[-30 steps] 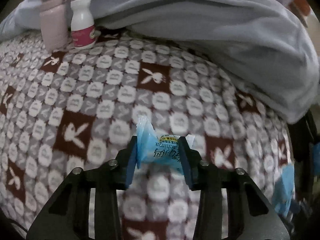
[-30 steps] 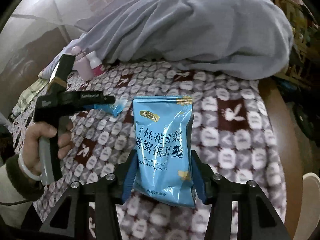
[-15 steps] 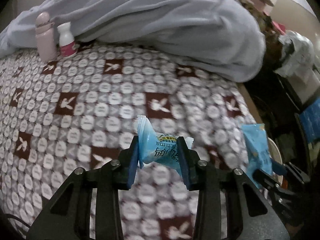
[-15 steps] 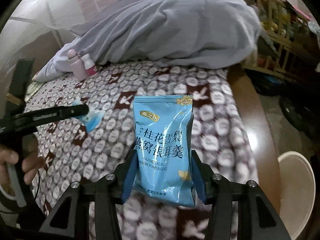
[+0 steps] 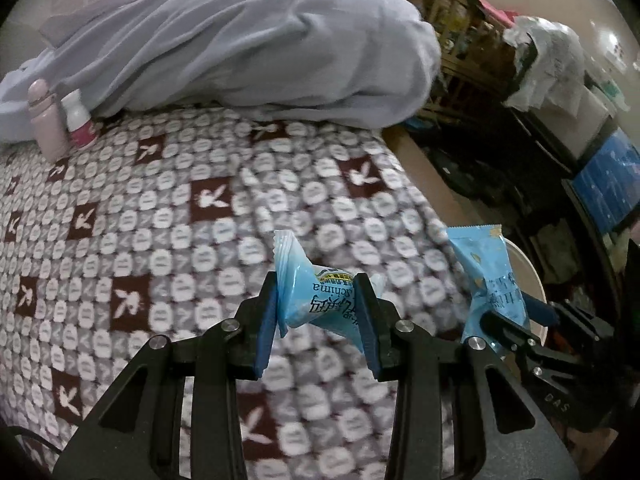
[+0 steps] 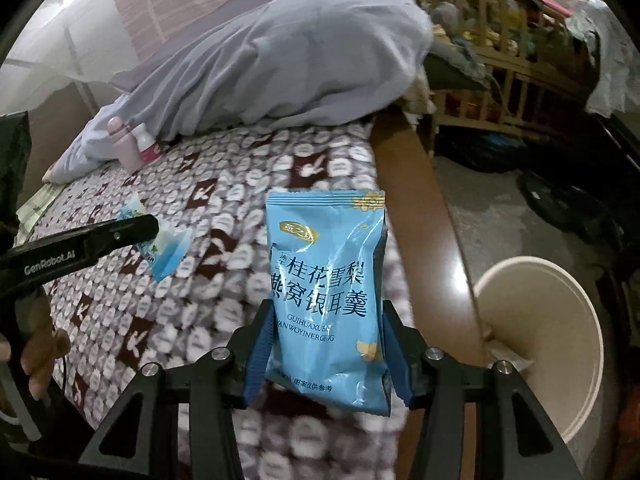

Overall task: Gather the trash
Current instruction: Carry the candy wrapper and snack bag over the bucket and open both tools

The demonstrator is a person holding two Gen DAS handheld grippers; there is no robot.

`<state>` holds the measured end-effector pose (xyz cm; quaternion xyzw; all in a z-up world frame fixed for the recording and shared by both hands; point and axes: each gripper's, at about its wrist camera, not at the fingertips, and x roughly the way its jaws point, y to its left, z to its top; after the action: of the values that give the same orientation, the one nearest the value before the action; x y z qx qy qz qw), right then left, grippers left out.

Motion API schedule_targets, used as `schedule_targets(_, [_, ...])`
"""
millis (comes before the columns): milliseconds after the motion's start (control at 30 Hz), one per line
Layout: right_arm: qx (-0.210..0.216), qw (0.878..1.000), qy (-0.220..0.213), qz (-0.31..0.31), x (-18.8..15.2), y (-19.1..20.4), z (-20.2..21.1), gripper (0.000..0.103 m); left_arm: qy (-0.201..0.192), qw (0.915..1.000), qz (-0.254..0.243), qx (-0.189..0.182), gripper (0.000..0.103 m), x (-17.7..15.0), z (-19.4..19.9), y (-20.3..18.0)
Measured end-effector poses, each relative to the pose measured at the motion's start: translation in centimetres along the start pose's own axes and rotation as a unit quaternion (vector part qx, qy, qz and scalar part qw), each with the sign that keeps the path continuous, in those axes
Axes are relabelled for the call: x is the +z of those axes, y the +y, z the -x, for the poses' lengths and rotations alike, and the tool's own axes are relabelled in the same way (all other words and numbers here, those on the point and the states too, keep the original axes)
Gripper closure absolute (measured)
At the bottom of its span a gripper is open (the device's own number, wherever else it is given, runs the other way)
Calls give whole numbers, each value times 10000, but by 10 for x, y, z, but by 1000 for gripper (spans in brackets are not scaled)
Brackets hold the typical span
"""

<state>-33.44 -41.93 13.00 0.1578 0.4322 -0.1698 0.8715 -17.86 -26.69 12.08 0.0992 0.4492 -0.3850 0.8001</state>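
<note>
My left gripper [image 5: 318, 312] is shut on a small light-blue snack wrapper [image 5: 316, 296], held above the patterned bedspread [image 5: 160, 220]. My right gripper [image 6: 326, 344] is shut on a larger blue snack packet [image 6: 326, 292] with dark printed characters, upright between the pads. In the left wrist view that packet [image 5: 490, 276] and the right gripper [image 5: 516, 320] sit at the right, over the bed's edge. From the right wrist view, the left gripper [image 6: 154, 236] with its small wrapper [image 6: 166, 254] shows at the left. A cream round bin [image 6: 548, 332] stands on the floor beside the bed.
A pink bottle [image 5: 46, 120] and a white bottle with a pink label [image 5: 78, 124] stand at the far left by a heaped grey-blue quilt [image 5: 248, 48]. A brown wooden bed rail [image 6: 424, 216] borders the bed. Cluttered wooden shelves [image 6: 500, 60] fill the far right.
Both grippers have moved right across the bed toward its edge, each keeping its wrapper. The cream bin and floor have come into view; the bottles now look farther away.
</note>
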Motion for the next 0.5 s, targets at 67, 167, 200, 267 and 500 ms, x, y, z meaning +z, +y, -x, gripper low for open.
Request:
schedule_targets(67, [-33, 10000, -11, -51, -2, -6, 3, 54, 11, 10000, -68, -24, 69, -1, 0, -8])
schedule_targets(167, [-81, 9998, -33, -152, -5, -18, 8, 54, 24, 9998, -169, -74, 69, -3, -2, -22])
schedule_targets(200, [-99, 9998, -39, -177, -6, -21, 9, 54, 37, 9997, -199, -106, 69, -3, -2, -27])
schedule_targets(267, [-133, 9997, -48, -220, -8, -26, 12, 54, 51, 9996, -244, -149, 69, -2, -4, -35])
schedule_targets(500, [-277, 9988, -69, -410, -14, -50, 20, 54, 118, 9984, -465, -299, 69, 0, -12, -68])
